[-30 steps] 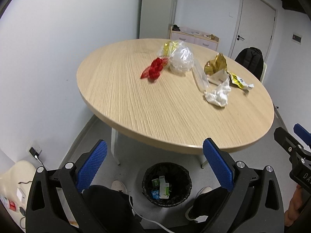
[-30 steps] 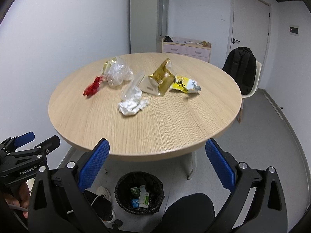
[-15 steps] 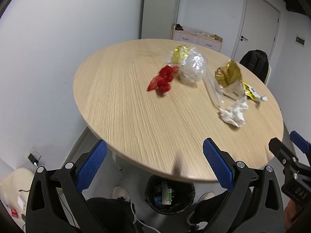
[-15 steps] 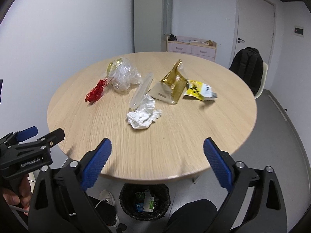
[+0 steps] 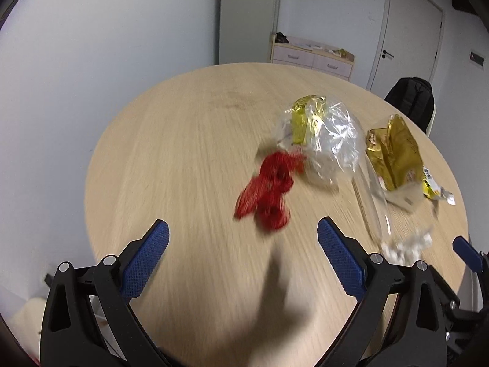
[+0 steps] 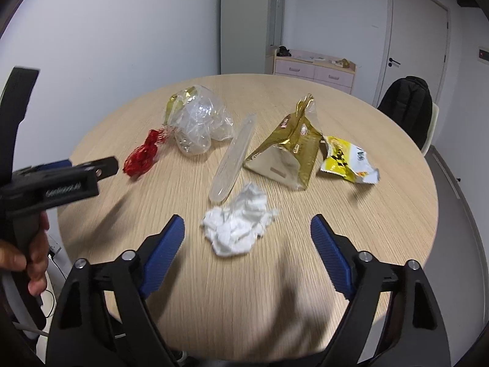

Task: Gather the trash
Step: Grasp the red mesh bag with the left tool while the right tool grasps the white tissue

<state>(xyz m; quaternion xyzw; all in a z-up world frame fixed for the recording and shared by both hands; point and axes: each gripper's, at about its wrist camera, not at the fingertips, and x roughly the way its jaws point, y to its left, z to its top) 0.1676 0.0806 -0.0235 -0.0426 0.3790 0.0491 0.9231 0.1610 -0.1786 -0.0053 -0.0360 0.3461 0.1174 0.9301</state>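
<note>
Trash (image 6: 241,232) on table (image 6: 397,214), chair (image 6: 428,128) behind

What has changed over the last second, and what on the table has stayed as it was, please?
Both open grippers came forward over the table: the left gripper toward the red wrapper, the right gripper toward the crumpled tissue. Nothing was grasped; the trash lies as before.

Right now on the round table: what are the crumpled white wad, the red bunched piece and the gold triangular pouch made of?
Crumpled white wad: looks like tissue paper, matte, soft irregular folds.
Red bunched piece: probably plastic netting or thin wrapper; the see-through fringe hints at mesh, but blur leaves it open.
Gold triangular pouch: metallised foil-type film, glossy, sharp creases, torn-open top.
</note>
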